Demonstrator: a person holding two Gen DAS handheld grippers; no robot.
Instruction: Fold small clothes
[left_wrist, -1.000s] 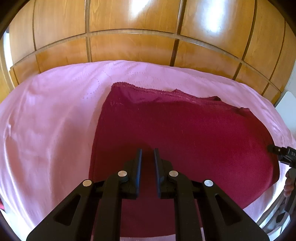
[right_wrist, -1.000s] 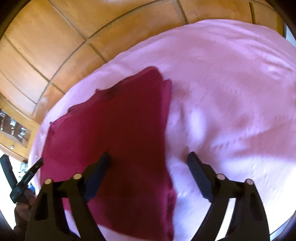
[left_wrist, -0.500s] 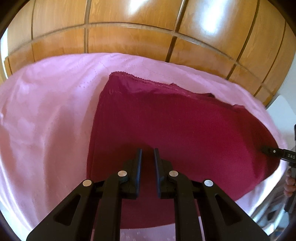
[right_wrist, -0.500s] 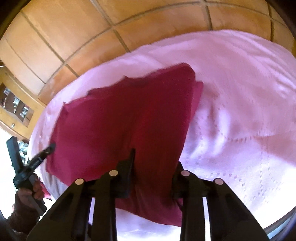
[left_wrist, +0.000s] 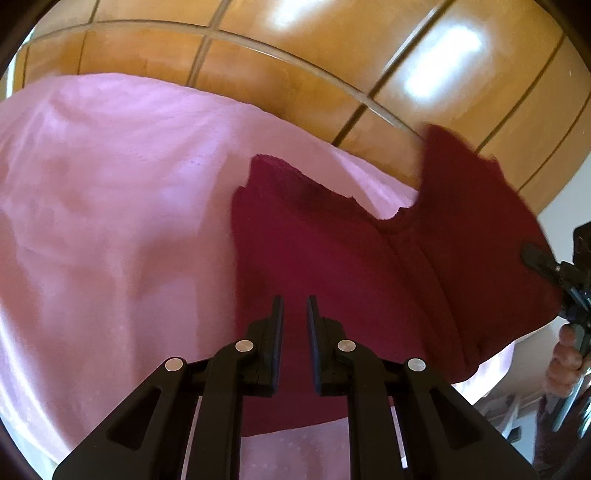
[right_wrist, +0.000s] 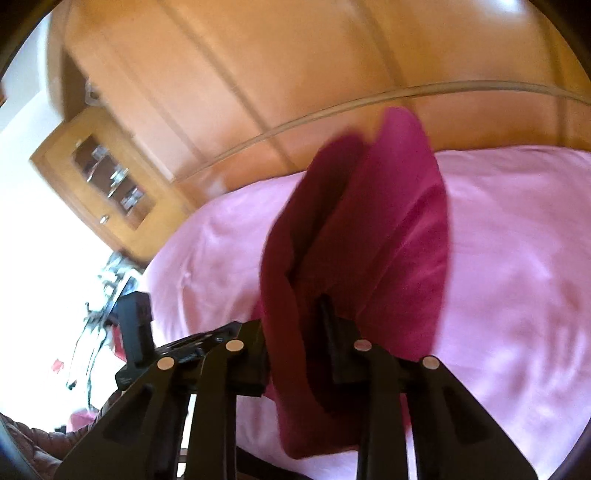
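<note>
Garment (left_wrist: 332, 258): deep burgundy red, plain, no print; reads brighter magenta-crimson where light strikes it in the right wrist view (right_wrist: 399, 221), darker maroon in its folds.

Bed sheet (left_wrist: 110, 221): pale pink, with a faint tone-on-tone dotted pattern showing near the lower edge.

Left tool (left_wrist: 294, 314): matte black, with round silver rivets.

Right tool (right_wrist: 295, 332): matte black, silver rivets alike.

Wardrobe panelling (left_wrist: 295, 55): glossy honey-orange wood, divided by thin darker seams and a pale curved strip, with white glare patches.

Cabinet (right_wrist: 103, 181): same honey-brown wood, glass-fronted door, small silver knob.

Wall (right_wrist: 22, 110): white, overexposed.
</note>
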